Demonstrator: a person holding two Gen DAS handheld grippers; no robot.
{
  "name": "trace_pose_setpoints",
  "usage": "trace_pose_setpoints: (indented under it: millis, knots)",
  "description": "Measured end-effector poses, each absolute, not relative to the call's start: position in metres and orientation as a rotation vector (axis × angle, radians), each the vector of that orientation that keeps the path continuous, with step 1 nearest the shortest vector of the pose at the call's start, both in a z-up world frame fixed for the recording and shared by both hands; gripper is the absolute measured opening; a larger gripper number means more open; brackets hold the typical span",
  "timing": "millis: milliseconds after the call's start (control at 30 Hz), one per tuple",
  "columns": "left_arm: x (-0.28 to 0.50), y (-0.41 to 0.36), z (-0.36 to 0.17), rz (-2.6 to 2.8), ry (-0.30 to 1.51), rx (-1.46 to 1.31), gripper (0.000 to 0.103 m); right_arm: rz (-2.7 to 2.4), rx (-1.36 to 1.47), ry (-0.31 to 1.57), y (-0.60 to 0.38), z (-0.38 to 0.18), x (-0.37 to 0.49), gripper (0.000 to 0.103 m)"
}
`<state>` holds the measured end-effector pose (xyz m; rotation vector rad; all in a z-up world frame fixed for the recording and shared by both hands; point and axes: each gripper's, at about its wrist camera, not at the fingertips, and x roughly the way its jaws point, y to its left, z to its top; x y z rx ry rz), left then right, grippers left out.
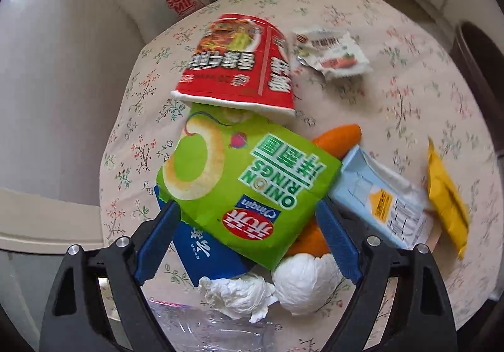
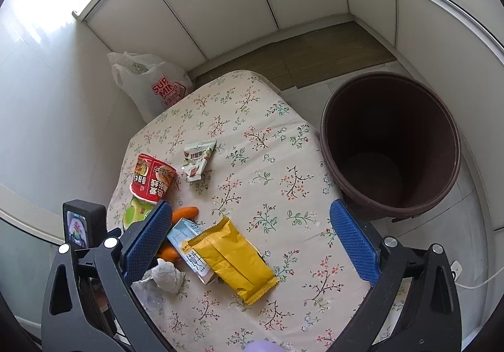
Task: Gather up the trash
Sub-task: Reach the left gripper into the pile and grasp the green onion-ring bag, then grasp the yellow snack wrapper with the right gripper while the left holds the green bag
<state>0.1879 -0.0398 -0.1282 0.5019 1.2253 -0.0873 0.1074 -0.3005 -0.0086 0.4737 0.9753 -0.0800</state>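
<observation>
Green onion-ring bag (image 1: 249, 191) lies between the spread left tongs (image 1: 245, 241) — right tongs (image 2: 252, 245) also apart.

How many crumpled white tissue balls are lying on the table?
2. One crumpled tissue ball lies just below the blue packet; the rounder tissue ball sits right beside it, below the green onion-rings bag. More could be hidden under the pile.
</observation>
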Motion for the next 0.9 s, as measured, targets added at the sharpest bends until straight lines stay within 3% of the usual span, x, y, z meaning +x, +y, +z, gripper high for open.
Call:
trace_pose_setpoints:
  millis: [333, 767, 900]
  knots:
    - [0.204, -0.049, -0.168, -0.047, 1.190, 0.704, 0.084, -0.103, 0.469, 1.006, -0.302, -0.020, 0.114, 0.096]
    - [0.180, -0.036, -0.125, -0.119, 1.074, 0.507, 0.013, -0.067, 0.427, 1.026, -0.289, -0.022, 0.116, 0.096]
    - [0.169, -0.022, -0.108, -0.127, 1.048, 0.391, 0.006, -0.067, 0.385, 1.044, -0.284, -0.026, 0.118, 0.096]
